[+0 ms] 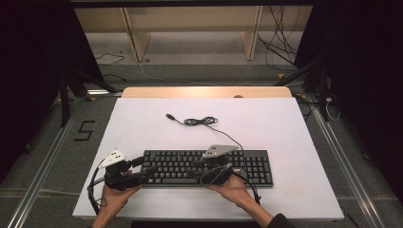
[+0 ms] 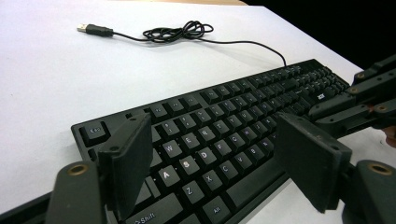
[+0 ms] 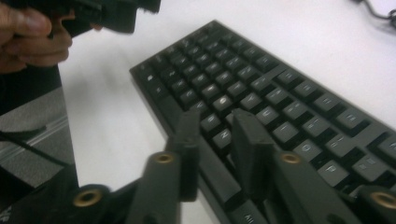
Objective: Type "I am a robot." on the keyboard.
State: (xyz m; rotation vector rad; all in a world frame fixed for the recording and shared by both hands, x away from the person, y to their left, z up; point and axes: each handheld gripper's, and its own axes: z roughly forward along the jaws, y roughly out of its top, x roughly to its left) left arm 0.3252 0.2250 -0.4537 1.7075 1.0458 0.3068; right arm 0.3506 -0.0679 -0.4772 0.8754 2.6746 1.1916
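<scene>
Your left gripper (image 2: 210, 163) hangs over the left end of the black keyboard (image 1: 209, 167), jaws spread wide with nothing between them. Your right gripper (image 3: 215, 140) sits at the keyboard's front edge near the middle, jaws drawn close together, tips down at the keys. The keyboard lies on the white table (image 1: 285, 128); beyond it, its cable (image 1: 202, 121) lies coiled.

Keyboard (image 2: 224, 140) near-left corner hidden behind left gripper (image 2: 215, 163) jaws; its right end cut off in right gripper view. Key legends there blurred. Cable (image 3: 378, 11) cut by edge.
</scene>
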